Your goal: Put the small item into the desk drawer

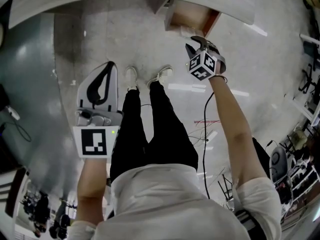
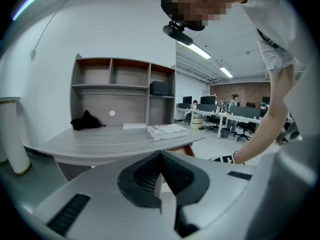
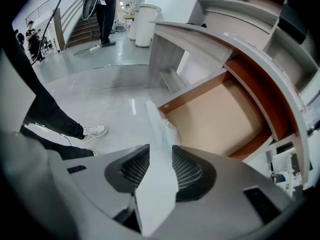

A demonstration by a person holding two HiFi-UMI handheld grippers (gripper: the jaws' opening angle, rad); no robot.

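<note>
The right gripper (image 3: 160,153) points steeply down, and its two fingers stand apart with a thin white packet (image 3: 156,184) standing between them. The top end of the packet sticks out past the fingertips and crosses the front edge of the open drawer (image 3: 215,119). The drawer is just beyond the packet, under the curved edge of the desk (image 3: 200,39). Its light brown bottom shows from side to side, with red-brown walls around it, so there is wide room inside. In the head view, this gripper hangs right in front of the drawer's front edge, with grey floor (image 1: 150,39) on its left and the person's white shoes (image 1: 131,77) nearby. The left gripper (image 2: 161,155) is held well apart from the drawer, on the other side of the legs. Its fingers are together and hold nothing. Past its tips the desk's round edge sweeps across. Farther back on the desk top lie a stack of papers (image 2: 167,130) and a black thing (image 2: 86,120), below a shelf unit (image 2: 122,84). Far off on the right, open floor runs to rows of office desks.
</note>
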